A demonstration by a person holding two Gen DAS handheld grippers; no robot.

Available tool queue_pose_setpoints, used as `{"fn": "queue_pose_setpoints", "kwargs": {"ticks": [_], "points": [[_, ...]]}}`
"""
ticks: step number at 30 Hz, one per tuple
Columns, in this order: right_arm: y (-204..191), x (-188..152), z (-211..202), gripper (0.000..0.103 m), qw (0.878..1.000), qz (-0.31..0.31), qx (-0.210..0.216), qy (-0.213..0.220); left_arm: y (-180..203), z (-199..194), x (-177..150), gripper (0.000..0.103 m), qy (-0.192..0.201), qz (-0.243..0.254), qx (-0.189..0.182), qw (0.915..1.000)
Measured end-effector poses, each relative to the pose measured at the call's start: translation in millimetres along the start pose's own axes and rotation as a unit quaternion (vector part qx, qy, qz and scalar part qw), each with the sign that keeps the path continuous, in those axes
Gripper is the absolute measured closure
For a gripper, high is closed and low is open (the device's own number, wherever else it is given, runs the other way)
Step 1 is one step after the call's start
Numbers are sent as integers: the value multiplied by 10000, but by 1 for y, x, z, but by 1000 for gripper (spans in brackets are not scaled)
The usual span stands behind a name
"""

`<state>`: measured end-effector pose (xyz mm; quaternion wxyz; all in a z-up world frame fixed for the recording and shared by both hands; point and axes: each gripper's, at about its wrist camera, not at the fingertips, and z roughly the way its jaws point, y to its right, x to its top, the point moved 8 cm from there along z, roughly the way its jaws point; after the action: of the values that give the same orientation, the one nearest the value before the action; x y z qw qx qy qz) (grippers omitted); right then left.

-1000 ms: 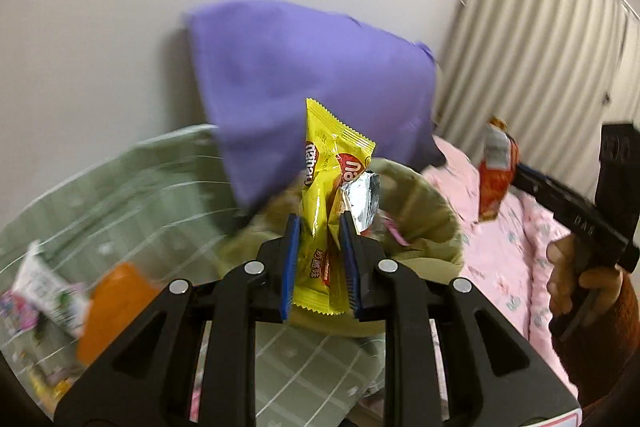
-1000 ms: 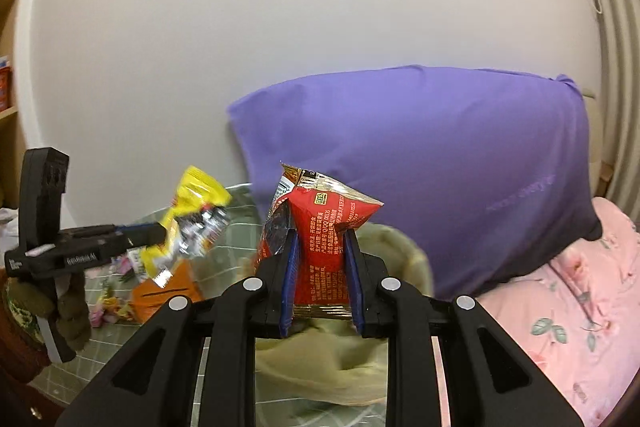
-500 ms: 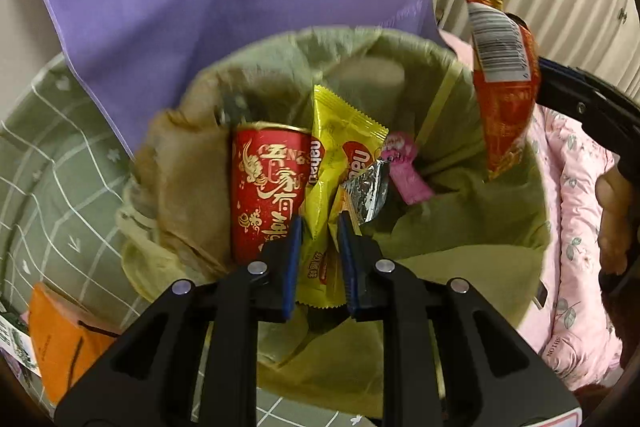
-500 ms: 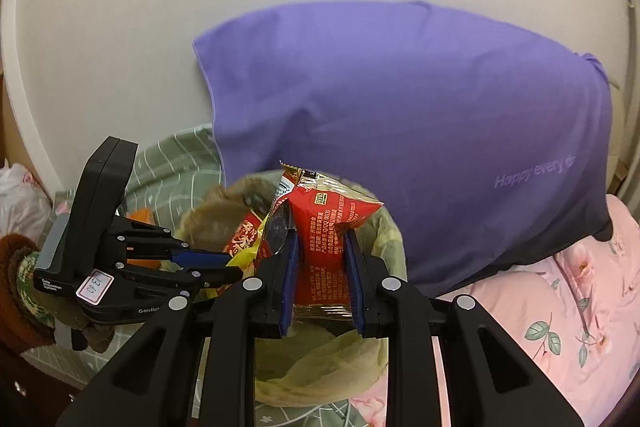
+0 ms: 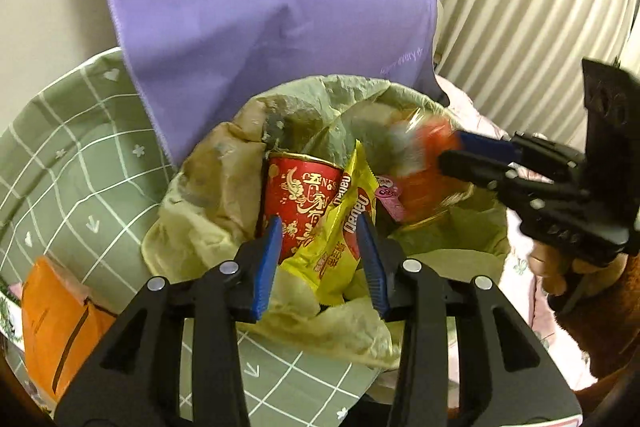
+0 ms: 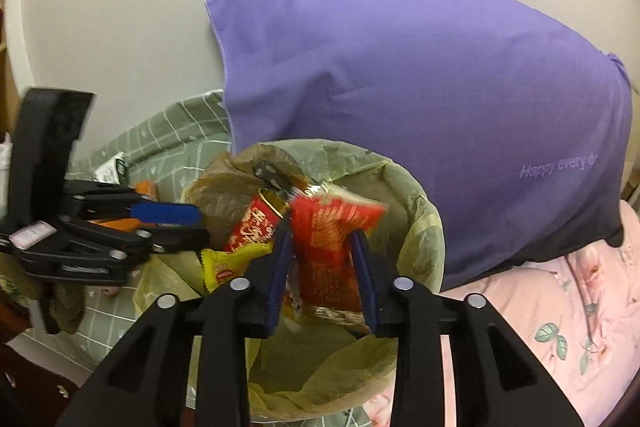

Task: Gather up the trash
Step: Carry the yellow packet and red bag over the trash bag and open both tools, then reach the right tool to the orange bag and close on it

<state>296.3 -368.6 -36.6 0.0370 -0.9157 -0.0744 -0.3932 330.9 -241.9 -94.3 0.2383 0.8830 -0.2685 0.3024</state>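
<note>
A bin lined with a pale green bag point(image 5: 200, 227) point(image 6: 424, 235) holds a red can point(image 5: 300, 195) point(image 6: 252, 231). My left gripper point(image 5: 320, 231) is open over the bin; the yellow snack wrapper point(image 5: 340, 247) point(image 6: 228, 267) lies loose between its spread fingers, dropping into the bag. My right gripper point(image 6: 320, 247) is also open above the bin; the red snack wrapper point(image 6: 332, 251) sits loose and blurred between its fingers. In the left wrist view the right gripper point(image 5: 452, 155) comes in from the right with the blurred red wrapper point(image 5: 424, 163).
A purple pillow point(image 6: 420, 87) leans on the wall behind the bin. A green checked sheet point(image 5: 80, 155) lies left, with an orange packet point(image 5: 52, 323) on it. A pink floral quilt point(image 6: 560, 327) lies right. A ribbed curtain point(image 5: 540, 7) hangs at the far right.
Both grippers have opened over the bin. The yellow wrapper and the red wrapper have come loose from the pads and are falling into the bag.
</note>
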Motion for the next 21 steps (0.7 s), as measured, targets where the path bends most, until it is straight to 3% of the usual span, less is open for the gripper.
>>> {"fn": "queue_pose_setpoints", "kwargs": {"ticks": [2,8,13,16,21], "points": [[-1,-2,0,65,9999,13,-114,-35,-3,-14,3,61,131,-73,16,9999],[-13,2,-15,64,9996,162,-147,180,-11,-58,2,52,657,-176,228,9974],[-45,14,-27,64,9987,152,52,478,-49,-93,-12,47,995,-483,738,9911],[-68,18,-28,64,9981,99,217,567,-85,-119,-31,47,1115,-795,1204,9832],[-114,19,-21,64,9966,44,551,616,-160,-168,-75,47,1289,-1558,1870,9613]]}}
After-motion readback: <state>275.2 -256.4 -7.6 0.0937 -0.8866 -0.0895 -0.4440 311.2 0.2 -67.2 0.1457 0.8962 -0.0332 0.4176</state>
